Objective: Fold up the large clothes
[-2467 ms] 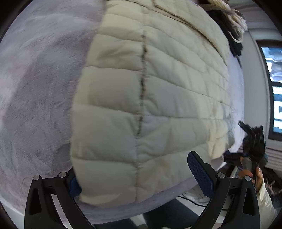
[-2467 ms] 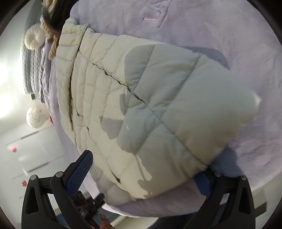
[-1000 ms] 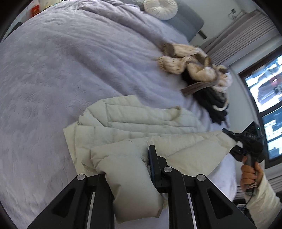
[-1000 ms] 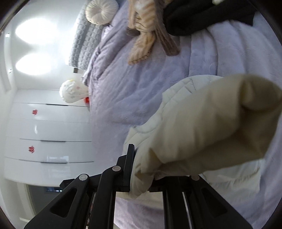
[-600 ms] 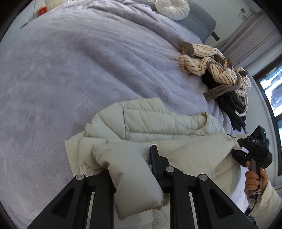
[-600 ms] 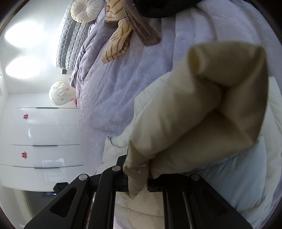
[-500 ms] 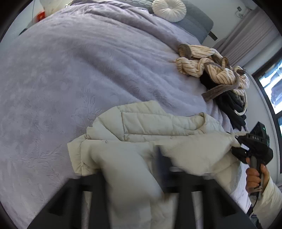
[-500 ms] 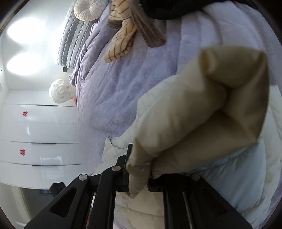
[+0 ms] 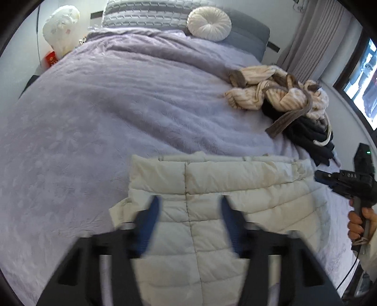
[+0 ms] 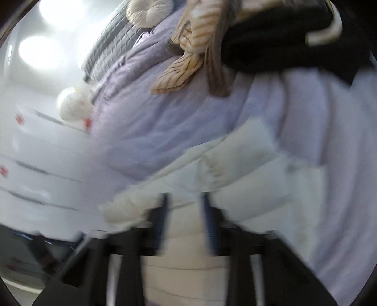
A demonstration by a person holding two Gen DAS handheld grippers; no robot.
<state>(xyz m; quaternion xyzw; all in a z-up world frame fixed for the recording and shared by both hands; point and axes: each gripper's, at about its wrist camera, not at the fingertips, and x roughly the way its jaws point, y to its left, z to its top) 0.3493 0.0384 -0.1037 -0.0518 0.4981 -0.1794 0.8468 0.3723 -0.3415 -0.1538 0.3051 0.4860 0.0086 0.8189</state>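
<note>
Your left gripper (image 9: 188,219) is spread wide over the cream quilted puffer jacket (image 9: 212,207) with nothing between its blue pads (image 9: 150,219), and your right gripper (image 10: 185,211) is parted too, a narrower gap, pads straddling the same jacket without biting it, so as far as I can judge the garment is free and lying folded over on the near edge of the lilac plush bedspread (image 9: 117,113). Watch that fold: puffy down like this looks springy, and with no grip on it the top layer could creep open or slide toward the bed's near edge. A loose flap pokes out at the left of the jacket, and if you press on without tucking it the next fold will likely come out lopsided. Both views are smeared with motion at the pads, so I cannot tell if either pad is brushing the fabric, and the jacket's near hem is hidden behind your gripper bodies. Further out, the heap of striped beige knitwear (image 9: 275,94) and black clothing (image 9: 311,138) sits well apart on the right; how many pieces are in it I can't make out. At the head of the bed sits the round white pleated cushion (image 9: 208,22).
</note>
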